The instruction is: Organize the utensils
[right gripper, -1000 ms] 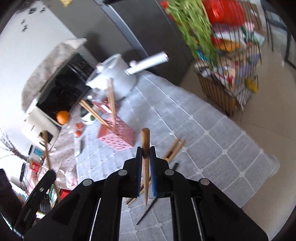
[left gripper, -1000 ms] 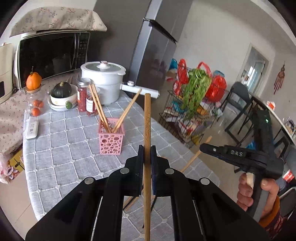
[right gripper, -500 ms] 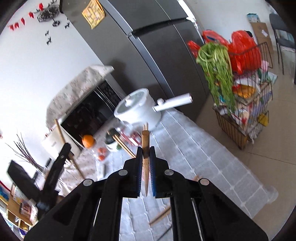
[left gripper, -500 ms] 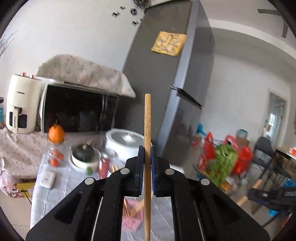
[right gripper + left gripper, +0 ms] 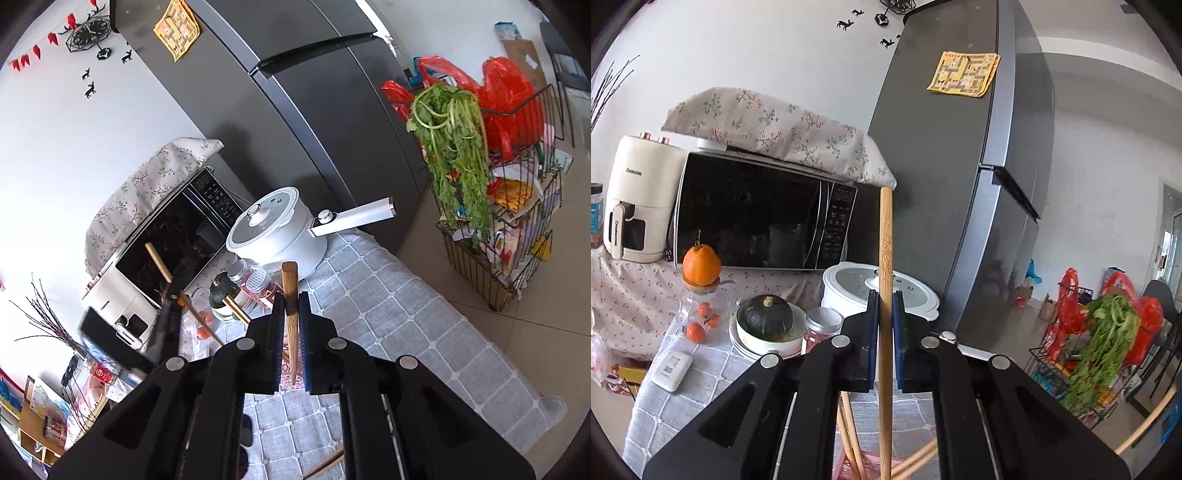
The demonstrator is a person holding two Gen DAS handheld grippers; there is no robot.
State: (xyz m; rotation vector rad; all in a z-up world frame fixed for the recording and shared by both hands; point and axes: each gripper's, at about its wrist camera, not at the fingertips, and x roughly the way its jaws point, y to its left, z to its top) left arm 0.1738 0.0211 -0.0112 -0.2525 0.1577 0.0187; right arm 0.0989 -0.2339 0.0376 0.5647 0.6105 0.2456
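My left gripper point(image 5: 885, 306) is shut on a long wooden chopstick point(image 5: 885, 236) that stands upright between the pads, pointing at the microwave. Below it, mostly hidden by the gripper body, is the pink perforated holder point(image 5: 844, 466) with a few chopsticks point(image 5: 849, 424) leaning in it. My right gripper point(image 5: 291, 306) is shut on a shorter-looking chopstick point(image 5: 289, 280), above the grey checked table point(image 5: 406, 317). In the right wrist view the left gripper point(image 5: 168, 314) appears at the left, its chopstick point(image 5: 159, 262) slanting up. A loose chopstick point(image 5: 325, 467) lies on the cloth near the bottom edge.
A white pot point(image 5: 273, 232) with a long handle, two jars point(image 5: 822, 325) and a bowl holding a dark squash point(image 5: 764, 319) stand at the table's back. Behind are a microwave point(image 5: 757, 214), an air fryer point(image 5: 635, 199) and a grey fridge point(image 5: 960, 184). A wire rack with greens point(image 5: 480, 206) stands on the floor, right.
The left gripper's view swung up from the tabletop and pink holder to the microwave and fridge. The right gripper rose above the table. Both keep their chopsticks.
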